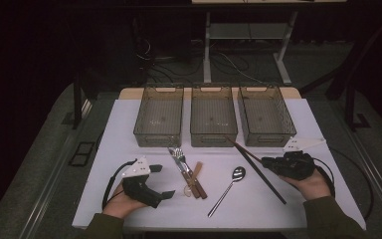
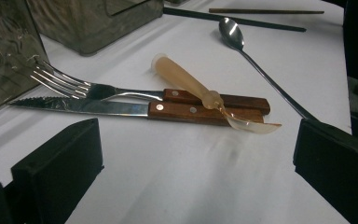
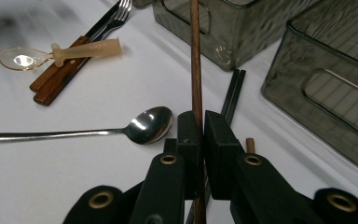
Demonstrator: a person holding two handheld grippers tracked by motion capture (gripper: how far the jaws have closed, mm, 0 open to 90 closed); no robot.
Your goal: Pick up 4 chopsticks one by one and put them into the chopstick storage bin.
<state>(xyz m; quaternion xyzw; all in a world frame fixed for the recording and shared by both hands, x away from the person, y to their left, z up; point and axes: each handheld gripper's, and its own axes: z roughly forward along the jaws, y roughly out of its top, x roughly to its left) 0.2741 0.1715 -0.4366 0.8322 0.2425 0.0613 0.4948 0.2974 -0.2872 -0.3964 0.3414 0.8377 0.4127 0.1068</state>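
Brown chopstick (image 3: 196,60) pinched between right gripper (image 3: 201,130) fingers, long axis running straight ahead from fingers toward bins (image 1: 264,115); far tip near middle bin (image 1: 213,117) corner. Black chopsticks (image 1: 266,178) still flat on table (image 1: 144,206), under right gripper. Left gripper (image 1: 158,182) idle, fingers wide apart, empty, facing knife (image 2: 121,108), fork (image 2: 88,86).

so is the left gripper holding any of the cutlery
No: in the left gripper view the left gripper has its jaws apart over bare tablecloth, short of the knife.
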